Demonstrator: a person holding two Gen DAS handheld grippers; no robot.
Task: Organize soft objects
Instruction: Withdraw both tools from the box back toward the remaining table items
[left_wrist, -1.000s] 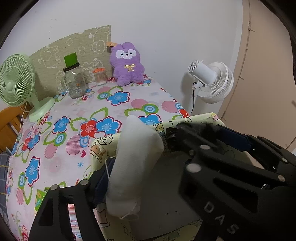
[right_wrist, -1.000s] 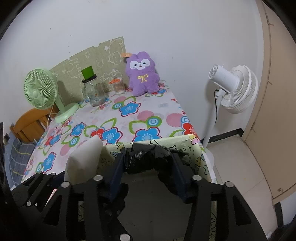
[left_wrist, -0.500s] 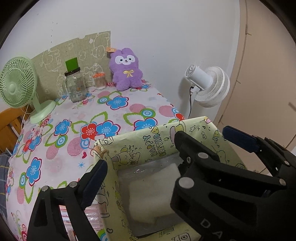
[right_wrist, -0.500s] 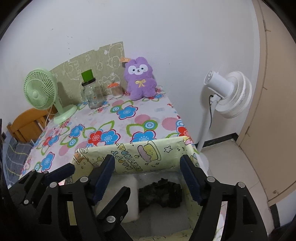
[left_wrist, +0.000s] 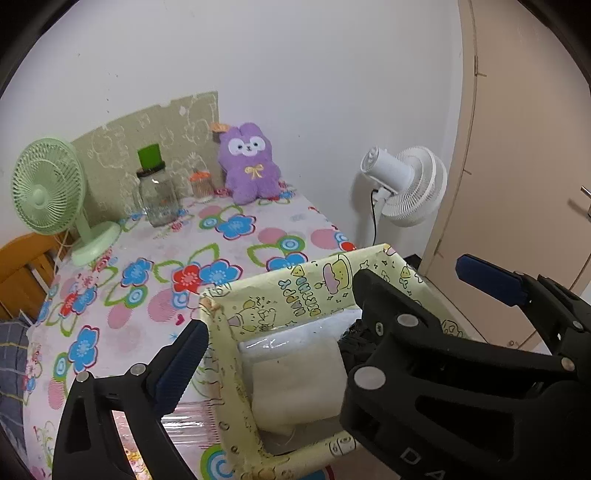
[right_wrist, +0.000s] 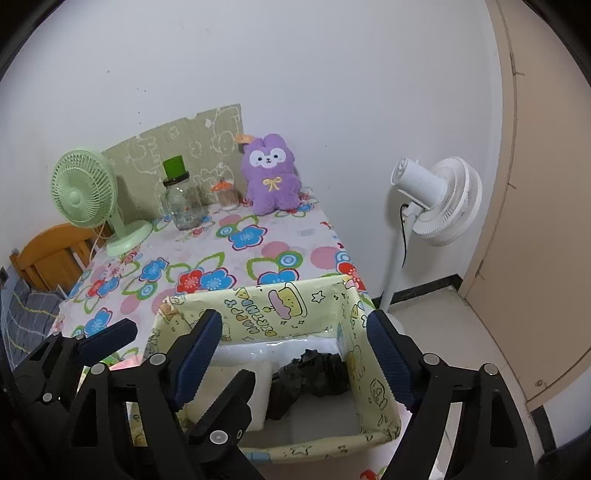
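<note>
Okay, both your grippers hover over the yellow cartoon-print box (right_wrist: 266, 314) at the near edge of the table, pointing down into it. Your left gripper (left_wrist: 332, 314) has its jaws opening, already spread wide; one blue-padded finger sits outside the box's left wall, the other beyond its right wall, and the pads press on nothing. Your right gripper (right_wrist: 295, 354) is opening too, jaws fairly wide, empty, one finger over the box's left part and the other at its right wall.

The soft items are inside the box. A white folded cloth (left_wrist: 299, 384) lies on the left side of the box floor, a loose thread at its near end. A crumpled black cloth (right_wrist: 306, 376) lies just beside it on the right, seemingly touching it. In the left wrist view the black one is mostly hidden behind your right gripper. Clear plastic film shows at the back of the box floor.

Beyond the box is the floral tablecloth (right_wrist: 243, 236). At the far end, against the wall: a purple plush bunny (right_wrist: 271, 173), a small orange-lidded jar (right_wrist: 226, 195), a glass jar with a green cap (right_wrist: 181, 199) and a green desk fan (right_wrist: 88, 199), with a patterned green board (right_wrist: 192, 147) propped behind them. A white standing fan (right_wrist: 439, 199) is on the floor to the right of the table, and a wooden chair (right_wrist: 48, 254) at the left.
</note>
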